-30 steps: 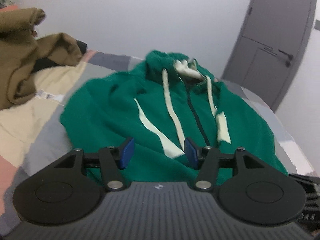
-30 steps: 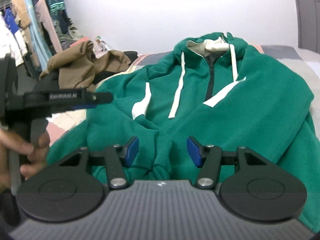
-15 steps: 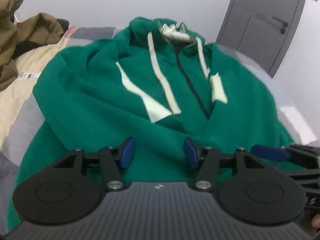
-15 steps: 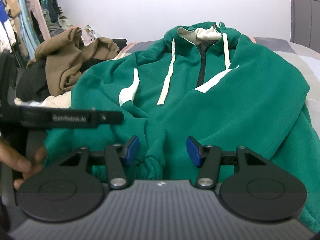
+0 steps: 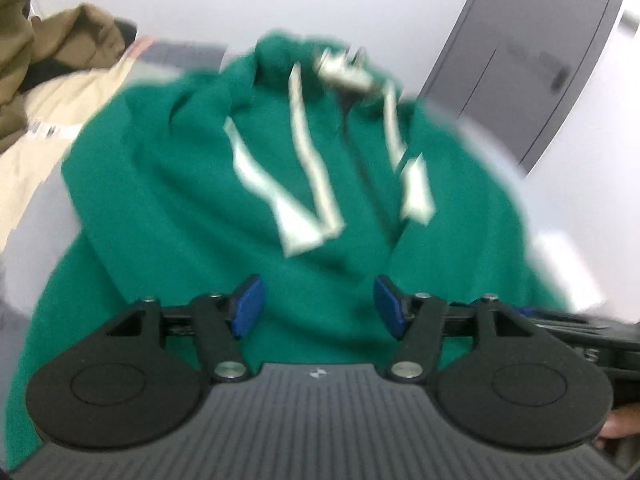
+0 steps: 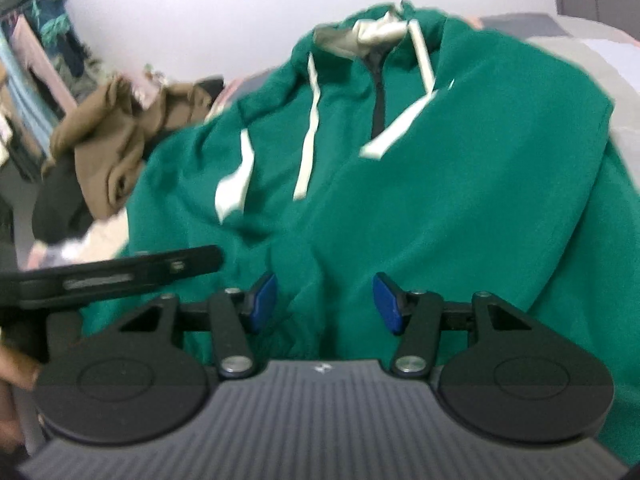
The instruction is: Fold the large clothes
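Observation:
A green zip hoodie (image 5: 192, 200) with white drawstrings and white pocket stripes lies front up on the bed, hood at the far end. My left gripper (image 5: 319, 306) hovers over its near hem, jaws opening, with only cloth beneath them and nothing pinched. In the right wrist view the same hoodie (image 6: 480, 200) fills the frame. My right gripper (image 6: 325, 303) is open just above the bunched lower hem near the middle. The left tool's black arm (image 6: 120, 276) reaches in from the left, just beside it. Both views are motion blurred.
A heap of brown and black clothes (image 6: 108, 148) lies on the bed to the hoodie's left, also seen as the brown pile (image 5: 48, 40). A grey door (image 5: 540, 60) stands at the back right. Hanging garments (image 6: 36, 60) line the far left. Cream and grey bedcover (image 5: 36, 152) shows around the hoodie.
The left gripper's jaws have spread wider and it has dipped toward the hoodie's hem. The right view has rolled slightly; its jaws keep the same gap.

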The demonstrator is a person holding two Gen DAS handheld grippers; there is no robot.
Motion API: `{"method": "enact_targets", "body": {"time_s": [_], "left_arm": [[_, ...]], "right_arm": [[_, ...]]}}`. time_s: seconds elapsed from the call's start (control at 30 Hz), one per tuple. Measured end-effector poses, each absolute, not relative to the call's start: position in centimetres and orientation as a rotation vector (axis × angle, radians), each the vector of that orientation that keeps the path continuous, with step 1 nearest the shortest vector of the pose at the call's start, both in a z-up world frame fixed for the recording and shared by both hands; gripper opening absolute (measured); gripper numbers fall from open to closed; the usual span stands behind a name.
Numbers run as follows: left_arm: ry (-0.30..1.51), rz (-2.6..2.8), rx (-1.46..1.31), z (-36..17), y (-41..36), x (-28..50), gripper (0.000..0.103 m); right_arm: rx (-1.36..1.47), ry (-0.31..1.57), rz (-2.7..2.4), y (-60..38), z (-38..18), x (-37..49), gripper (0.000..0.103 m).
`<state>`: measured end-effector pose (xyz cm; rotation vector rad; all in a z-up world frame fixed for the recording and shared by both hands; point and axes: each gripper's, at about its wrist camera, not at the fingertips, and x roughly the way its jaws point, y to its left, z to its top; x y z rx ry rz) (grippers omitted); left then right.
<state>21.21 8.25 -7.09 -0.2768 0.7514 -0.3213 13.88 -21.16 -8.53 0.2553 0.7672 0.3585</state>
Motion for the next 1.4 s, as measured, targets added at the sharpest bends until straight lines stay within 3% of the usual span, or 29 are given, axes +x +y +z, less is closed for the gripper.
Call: {"method": "enact_targets", "body": {"time_s": [0.2,0.27,0.3,0.43,0.73,0.87,1.03,1.07,1.1,1.13,1.17,1.2,1.23,1.4], "left_arm": [[0.723,-0.324,-0.367,-2.4,8.5,27.8,0.076],[0.738,-0.315,-0.370,-2.0,8.5,32.0,0.076],[0.748,-0.296,-0.357,-2.0,8.5,34.2,0.077],[0.730,-0.201,-0.301,-2.6,8.9,43.6,0.077],[0.694,-0.215,-0.539,-6.1,12.1,63.1,0.076],[0.790,-0.183,-0.525,-9.2,10.8,68.8,0.076],[0.831,-0.207,-0.518,-11.1,8.7,72.2,0.075],[0.835,-0.203,-0.495,-11.0,8.2,72.6,0.074],[0.835,-0.208,-0.460,-10.8,7.6,72.8,0.062],[0.835,-0.205,-0.416,-10.6,7.0,72.9,0.045],[0.840,-0.200,-0.389,-10.3,6.6,72.7,0.036],[0.847,-0.202,-0.377,-9.8,6.4,72.6,0.015],[0.848,-0.208,-0.379,-9.1,6.2,72.3,0.008],[0.785,-0.194,-0.249,-3.8,5.3,67.5,0.007]], "right_arm": [[0.278,0.674,0.347,-24.0,-3.5,18.9,0.058],[0.230,0.640,0.343,-24.7,-2.3,21.9,0.081],[0.192,0.619,0.339,-24.9,-2.0,23.6,0.083],[0.120,0.587,0.312,-25.9,-2.2,31.9,0.084],[0.370,0.524,0.257,-29.9,-4.4,53.3,0.084],[0.237,0.610,0.207,-28.3,-7.3,59.8,0.083],[0.396,0.644,0.286,-29.3,-9.6,63.7,0.085],[0.393,0.639,0.302,-28.9,-9.7,63.9,0.085],[0.363,0.632,0.318,-28.2,-9.7,64.1,0.085],[0.311,0.627,0.329,-27.3,-9.7,64.1,0.077],[0.249,0.632,0.316,-26.3,-9.6,64.0,0.059],[0.174,0.637,0.263,-25.2,-9.5,63.6,0.044],[0.129,0.638,0.220,-24.6,-9.3,63.5,0.019],[0.087,0.495,0.202,-24.6,-5.0,58.4,0.015]]}}
